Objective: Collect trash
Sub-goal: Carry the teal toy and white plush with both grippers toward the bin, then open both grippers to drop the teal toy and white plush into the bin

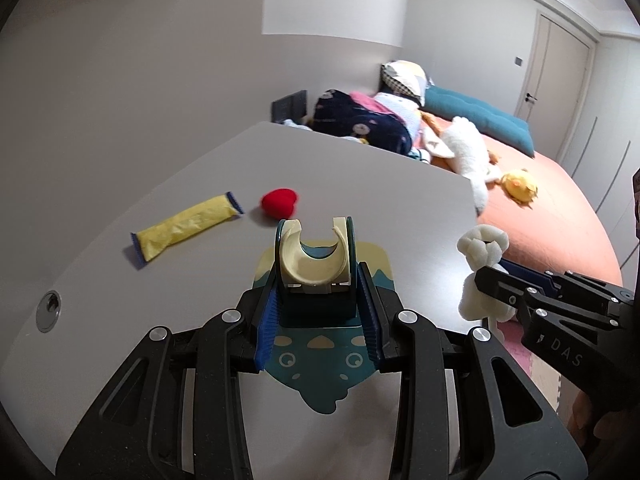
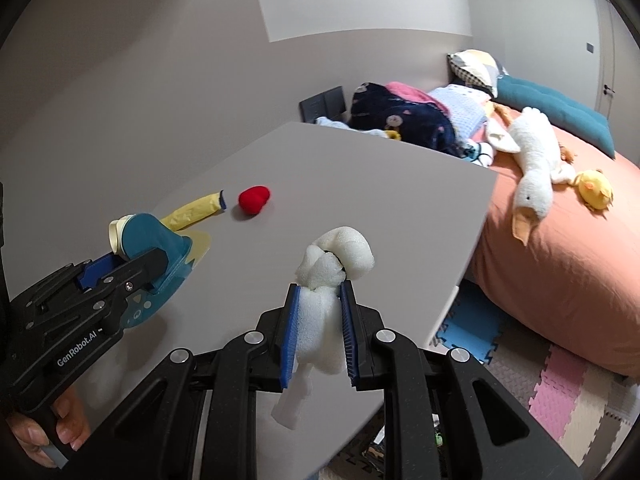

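Left gripper (image 1: 320, 312) is clamped on a small teal-and-cream dustpan (image 1: 316, 280), blue pads squeezing its handle block, the pan's patterned blade lying flat on the grey table (image 1: 360, 184) under the fingers. Ahead and to the left of that gripper lies a yellow snack wrapper (image 1: 186, 226) with dark blue ends. Just right of the wrapper's far end, directly ahead of the dustpan, sits a red plush heart (image 1: 280, 202). Wrapper and heart are apart, both flat on the table.

Right gripper (image 2: 320, 332) grasps a knotted wad of white foam wrap (image 2: 332, 276), pads pressed into its lower part, the knotted top sticking out past the fingertips, a tail hanging below. The foam is held above the table's near right part.

Beyond the table's right edge: bed with orange cover (image 2: 560, 240), white goose plush (image 2: 532, 160), yellow chick plush (image 2: 596, 190).
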Demonstrator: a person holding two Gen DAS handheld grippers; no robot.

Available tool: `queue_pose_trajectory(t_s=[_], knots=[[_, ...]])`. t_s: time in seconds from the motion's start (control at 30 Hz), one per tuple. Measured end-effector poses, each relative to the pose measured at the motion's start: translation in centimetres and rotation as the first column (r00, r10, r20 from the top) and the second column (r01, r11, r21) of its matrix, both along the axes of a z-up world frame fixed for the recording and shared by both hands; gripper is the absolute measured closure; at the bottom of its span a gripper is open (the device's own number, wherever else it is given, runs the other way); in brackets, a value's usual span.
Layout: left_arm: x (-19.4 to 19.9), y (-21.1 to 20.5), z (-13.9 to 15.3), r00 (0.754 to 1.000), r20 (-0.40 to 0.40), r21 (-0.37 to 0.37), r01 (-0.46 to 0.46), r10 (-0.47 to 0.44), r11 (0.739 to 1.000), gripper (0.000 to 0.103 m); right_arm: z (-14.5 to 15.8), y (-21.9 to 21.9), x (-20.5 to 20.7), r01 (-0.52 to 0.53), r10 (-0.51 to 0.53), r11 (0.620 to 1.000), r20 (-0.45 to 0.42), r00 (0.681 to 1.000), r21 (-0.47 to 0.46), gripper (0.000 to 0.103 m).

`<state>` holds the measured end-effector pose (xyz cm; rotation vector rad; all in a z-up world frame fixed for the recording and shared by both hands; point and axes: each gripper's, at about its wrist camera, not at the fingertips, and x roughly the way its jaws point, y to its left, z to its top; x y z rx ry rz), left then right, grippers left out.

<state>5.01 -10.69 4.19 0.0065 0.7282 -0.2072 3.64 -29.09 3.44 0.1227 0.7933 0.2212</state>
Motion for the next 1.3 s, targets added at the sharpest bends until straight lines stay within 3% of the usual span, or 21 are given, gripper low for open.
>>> queue_pose_trajectory(t_s=[0.73,1.3], knots=[[-4.0,-8.7,-0.6,0.986,-0.005,0.002,0.167,-0.167,0.986,0.068,0.4,-9.5,-6.0,0.169,-0.169,0.986,0.037,0.985,0.014,0.081],[-6.2,-17.4,-1.2,0.940,-0.020,0.022,0.341,-0.341,0.940,0.068,0.8,-18.3,-10.2,0.343,-0.344,0.939,0.054,0.937,0.022,0.080]])
